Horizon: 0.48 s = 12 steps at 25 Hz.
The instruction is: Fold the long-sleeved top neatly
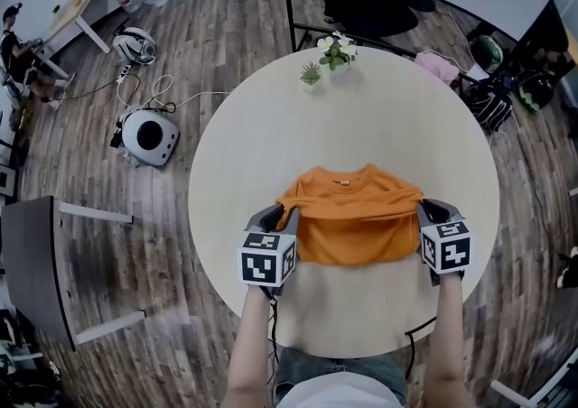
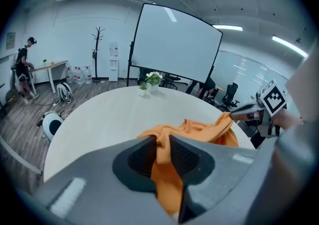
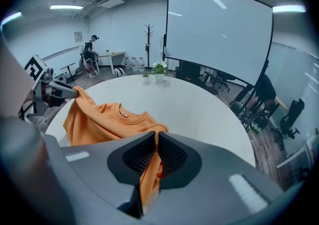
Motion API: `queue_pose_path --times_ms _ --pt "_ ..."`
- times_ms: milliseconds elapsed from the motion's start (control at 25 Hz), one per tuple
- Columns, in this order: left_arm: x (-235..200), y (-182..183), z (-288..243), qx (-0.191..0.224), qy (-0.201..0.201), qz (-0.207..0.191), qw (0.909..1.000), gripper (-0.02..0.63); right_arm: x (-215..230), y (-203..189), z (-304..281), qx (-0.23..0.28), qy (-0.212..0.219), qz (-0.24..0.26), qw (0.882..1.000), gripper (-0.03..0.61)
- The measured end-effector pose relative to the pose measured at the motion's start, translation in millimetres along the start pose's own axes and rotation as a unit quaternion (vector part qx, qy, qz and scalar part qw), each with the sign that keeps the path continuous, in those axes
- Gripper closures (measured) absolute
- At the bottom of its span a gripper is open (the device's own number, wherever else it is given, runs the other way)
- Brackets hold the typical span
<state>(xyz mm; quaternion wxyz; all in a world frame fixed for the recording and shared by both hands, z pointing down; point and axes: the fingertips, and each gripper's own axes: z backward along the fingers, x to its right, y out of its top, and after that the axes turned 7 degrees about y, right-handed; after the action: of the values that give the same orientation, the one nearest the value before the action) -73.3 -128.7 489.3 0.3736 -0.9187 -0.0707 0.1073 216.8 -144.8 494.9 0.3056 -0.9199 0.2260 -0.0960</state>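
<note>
Mid-fold: my left claw (image 1: 281,211) and right claw (image 1: 424,208) each pinched an edge of the orange top (image 1: 352,226), toward 6 o'clock on the worktop (image 1: 361,108). Next, probably carry both level toward 12.

Lying bare beyond the orange fabric top (image 1: 354,218): round cream tabletop (image 1: 397,126); blocking only its far edge: two small green potted plants (image 1: 336,52).

A round, pale table (image 1: 262,153). An orange long-sleeved top (image 1: 352,226) lies on it, bunched and partly folded. Well beyond the top, at the table's far edge, stand a small green plant (image 1: 311,74) and, just beside it, a white-flowered plant (image 1: 337,50).
</note>
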Motion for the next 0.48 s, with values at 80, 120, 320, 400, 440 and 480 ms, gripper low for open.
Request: queue_pose_path --times_ms 80,120,320,400,440,480 --pt "-1.2 3.5 -11.1 -0.003 0.001 0.006 1.0 0.538 5.7 1.2 -9.4 -0.006 0.006 0.002 1.0 0.529" --pt "-1.8 5.0 -16.7 -0.007 0.002 0.008 0.9999 0.538 8.6 1.9 -13.7 -0.01 0.008 0.002 1.0 0.529" --pt "-3.6 8.0 -46.0 -0.025 -0.004 0.015 0.9996 0.531 26.6 3.2 -37.2 -0.021 0.011 -0.018 1.0 0.524" --pt "-5.8 8.2 -56.9 -0.026 -0.007 0.026 0.9993 0.523 32.6 4.0 -47.0 -0.018 0.008 -0.03 0.999 0.517" --pt "-7.4 8.3 -61.3 -0.026 -0.009 0.033 0.9991 0.518 35.0 4.5 -51.5 -0.016 0.006 -0.034 0.999 0.511" --pt "-8.9 8.4 -64.8 -0.025 -0.01 0.041 0.9988 0.514 37.1 4.8 -55.5 -0.015 0.003 -0.036 0.999 0.504"
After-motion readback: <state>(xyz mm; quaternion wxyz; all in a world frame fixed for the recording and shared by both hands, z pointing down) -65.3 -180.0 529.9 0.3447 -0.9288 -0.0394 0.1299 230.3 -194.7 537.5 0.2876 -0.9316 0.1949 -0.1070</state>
